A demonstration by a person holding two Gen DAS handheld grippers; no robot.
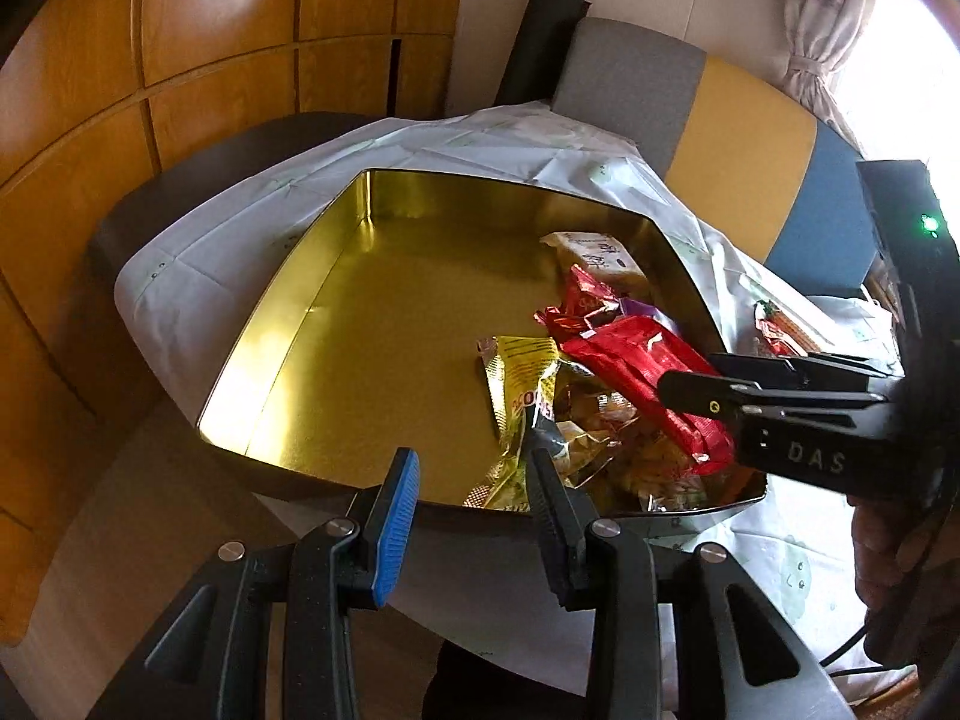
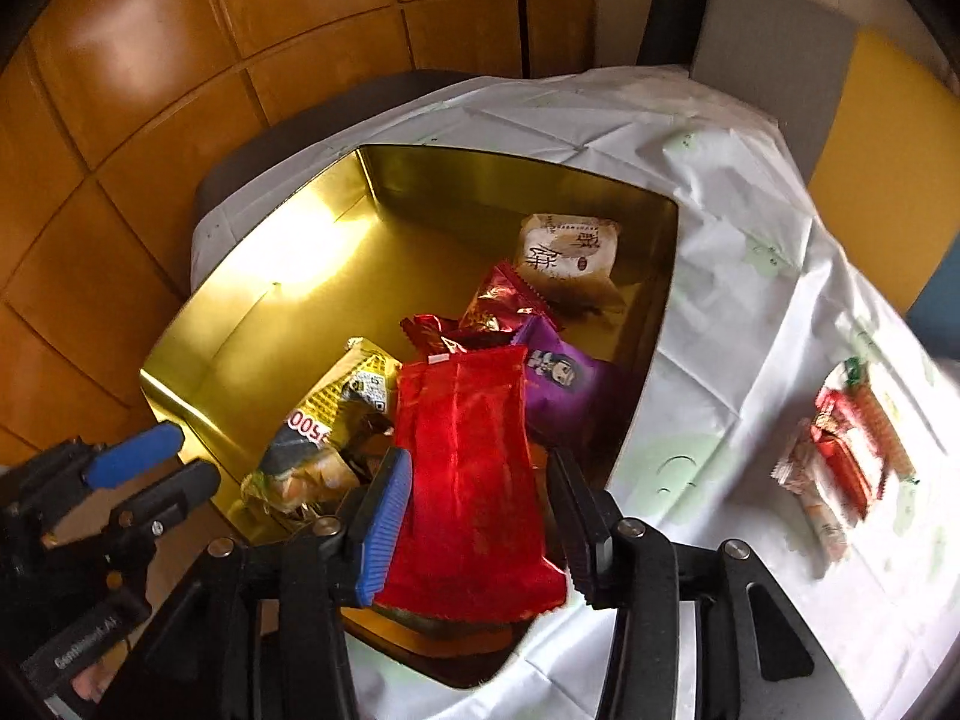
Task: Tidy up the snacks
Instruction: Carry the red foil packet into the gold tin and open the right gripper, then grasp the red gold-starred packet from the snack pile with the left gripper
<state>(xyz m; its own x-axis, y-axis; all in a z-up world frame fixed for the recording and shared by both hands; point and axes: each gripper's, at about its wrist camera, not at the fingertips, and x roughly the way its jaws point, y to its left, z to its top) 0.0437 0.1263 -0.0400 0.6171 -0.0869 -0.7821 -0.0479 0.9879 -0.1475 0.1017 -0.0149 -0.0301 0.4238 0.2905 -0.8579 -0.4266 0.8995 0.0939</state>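
The red foil packet (image 2: 474, 480) lies across the near corner of the gold tin (image 2: 252, 324), between the right hand-held gripper (image 2: 480, 516)'s parted fingers; it looks released, though one pad may brush it. Light, crinkly and slippery, it is best pinched at a crimped end. The left hand-held gripper (image 1: 474, 504) hovers narrow and empty. More snacks (image 2: 840, 468) wait on the counter (image 2: 738, 312).

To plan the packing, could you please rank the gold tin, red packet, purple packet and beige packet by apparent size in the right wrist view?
1. gold tin
2. red packet, though nearest the camera
3. purple packet and beige packet: too alike to rank
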